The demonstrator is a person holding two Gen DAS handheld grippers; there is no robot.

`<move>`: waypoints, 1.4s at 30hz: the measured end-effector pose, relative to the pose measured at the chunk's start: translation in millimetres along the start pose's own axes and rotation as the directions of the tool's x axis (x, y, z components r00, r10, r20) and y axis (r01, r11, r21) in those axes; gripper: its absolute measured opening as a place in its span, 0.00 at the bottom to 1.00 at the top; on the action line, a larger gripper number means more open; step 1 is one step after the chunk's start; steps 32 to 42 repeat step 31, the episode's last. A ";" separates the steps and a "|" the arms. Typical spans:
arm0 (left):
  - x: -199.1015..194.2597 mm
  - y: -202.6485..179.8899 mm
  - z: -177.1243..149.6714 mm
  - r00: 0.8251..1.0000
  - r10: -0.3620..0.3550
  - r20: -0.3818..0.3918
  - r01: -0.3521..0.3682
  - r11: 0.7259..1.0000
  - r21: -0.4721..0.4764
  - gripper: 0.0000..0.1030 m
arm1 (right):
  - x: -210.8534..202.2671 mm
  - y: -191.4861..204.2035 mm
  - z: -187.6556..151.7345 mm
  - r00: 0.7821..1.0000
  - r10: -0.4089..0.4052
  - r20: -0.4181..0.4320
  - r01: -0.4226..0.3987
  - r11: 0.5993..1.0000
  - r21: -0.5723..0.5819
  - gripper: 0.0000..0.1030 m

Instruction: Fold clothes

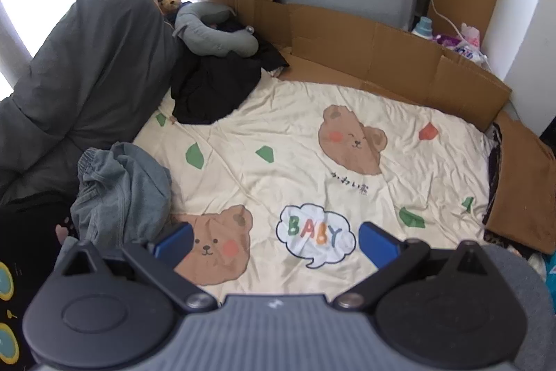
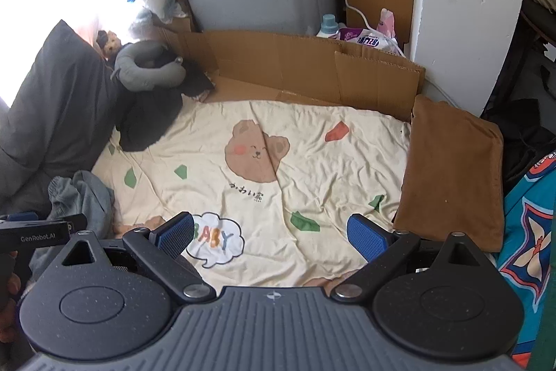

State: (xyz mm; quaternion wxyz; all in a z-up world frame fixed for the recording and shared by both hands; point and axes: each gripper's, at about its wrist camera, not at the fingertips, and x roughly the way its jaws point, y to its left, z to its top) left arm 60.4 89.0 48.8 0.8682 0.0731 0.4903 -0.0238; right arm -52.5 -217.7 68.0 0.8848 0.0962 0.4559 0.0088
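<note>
While the left gripper (image 1: 274, 242) hangs over the cream bear-print sheet (image 1: 312, 162) with its blue pads spread wide and nothing between them, the left wrist view shows a crumpled grey-blue garment (image 1: 121, 193) just left of its left pad, heaped against the dark grey duvet (image 1: 80, 68). It looks like soft, washed cotton with an elastic gathered band on its upper left: limp, light, likely to sag, so that band is probably the firmest place to pinch. A black garment (image 1: 212, 89) lies bunched farther back.

In the right wrist view, the right gripper (image 2: 271, 235) is equally wide open and empty above the sheet. The grey-blue garment (image 2: 83, 197) sits at the left, near the left gripper's tip. A brown garment (image 2: 451, 172), already folded flat, rests at the right.
</note>
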 end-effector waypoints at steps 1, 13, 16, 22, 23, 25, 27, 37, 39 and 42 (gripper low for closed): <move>1.2 0.5 -0.1 1.000 0.000 -0.006 0.000 1.000 -0.001 0.99 | 0.3 0.7 0.0 1.000 -0.001 -0.005 0.001 1.000 -0.002 0.95; 9.6 3.1 0.1 0.998 -0.017 -0.052 0.017 1.000 0.012 0.99 | 2.3 6.9 2.4 0.998 -0.028 -0.049 0.027 1.000 -0.008 0.95; 9.7 4.5 0.6 0.998 -0.021 -0.052 0.022 1.000 0.014 0.99 | 3.1 6.7 2.8 0.998 -0.028 -0.053 0.028 1.000 -0.005 0.95; 11.1 6.6 1.5 0.998 -0.031 -0.059 0.031 0.999 0.011 0.99 | 4.6 7.8 3.9 0.998 -0.032 -0.059 0.031 0.999 -0.004 0.95; 11.5 6.8 1.7 0.998 -0.033 -0.060 0.034 0.999 0.011 0.99 | 4.7 7.6 4.0 0.998 -0.032 -0.060 0.032 0.999 -0.003 0.95; 12.1 7.3 2.0 0.997 -0.037 -0.062 0.038 0.999 0.008 0.99 | 5.0 7.0 4.2 0.997 -0.034 -0.062 0.034 0.999 -0.001 0.95; 12.7 8.4 2.0 0.997 -0.040 -0.063 0.040 0.999 0.005 0.99 | 4.6 6.5 4.0 0.998 -0.033 -0.062 0.033 0.999 0.004 0.95; 12.0 8.5 1.8 0.998 -0.039 -0.057 0.039 0.999 0.009 0.99 | 4.1 5.3 3.9 0.998 -0.031 -0.058 0.032 0.999 0.014 0.95; 12.0 8.5 1.8 0.998 -0.039 -0.057 0.039 0.999 0.009 0.99 | 4.1 5.3 3.9 0.998 -0.031 -0.058 0.032 0.999 0.014 0.95; 12.0 8.5 1.8 0.998 -0.039 -0.057 0.039 0.999 0.009 0.99 | 4.1 5.3 3.9 0.998 -0.031 -0.058 0.032 0.999 0.014 0.95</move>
